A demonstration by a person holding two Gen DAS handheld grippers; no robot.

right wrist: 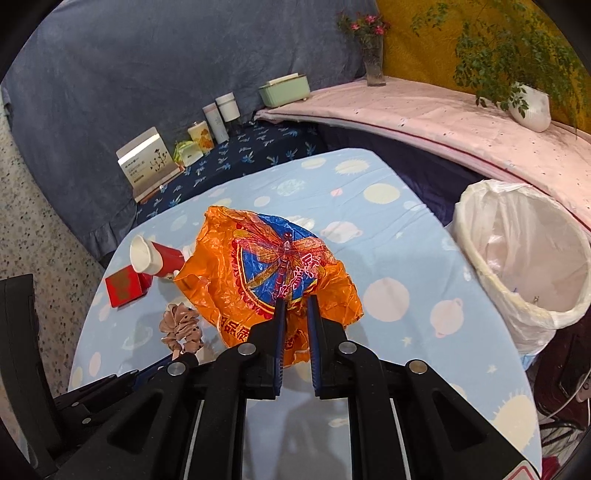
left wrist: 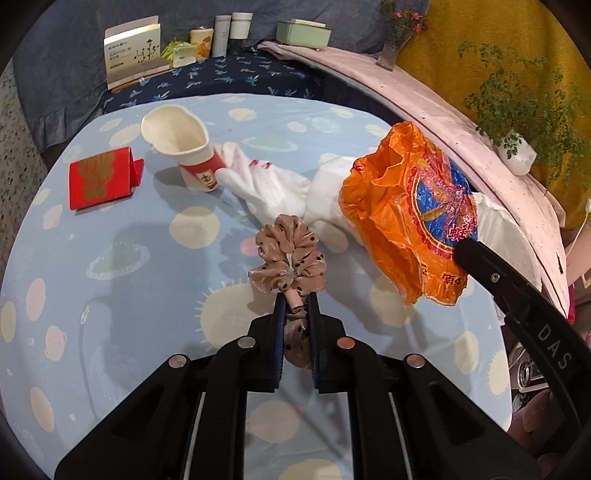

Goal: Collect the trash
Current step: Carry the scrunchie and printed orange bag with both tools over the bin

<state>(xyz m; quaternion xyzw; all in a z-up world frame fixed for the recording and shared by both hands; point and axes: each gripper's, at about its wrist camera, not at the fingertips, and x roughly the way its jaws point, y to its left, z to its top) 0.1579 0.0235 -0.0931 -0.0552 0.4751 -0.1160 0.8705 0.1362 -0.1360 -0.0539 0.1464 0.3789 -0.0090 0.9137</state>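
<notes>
My left gripper (left wrist: 296, 302) is shut on a beige polka-dot scrunchie (left wrist: 290, 254) and holds it over the light blue tablecloth (left wrist: 110, 258); the scrunchie also shows in the right wrist view (right wrist: 181, 325). My right gripper (right wrist: 295, 301) is shut on a crumpled orange plastic bag with a dragonfly print (right wrist: 266, 273), lifted above the table; the bag also shows in the left wrist view (left wrist: 406, 206). A tipped paper cup (left wrist: 184, 147), a red packet (left wrist: 101, 177) and white gloves (left wrist: 266, 181) lie on the table. A white-lined trash bin (right wrist: 524, 258) stands at the table's right edge.
Boxes, jars and a green tin (left wrist: 303, 33) stand on the dark blue floral cloth at the back. A pink-covered ledge (right wrist: 443, 114) with a vase and a potted plant (right wrist: 528, 107) runs behind the bin. Speckled floor lies to the left.
</notes>
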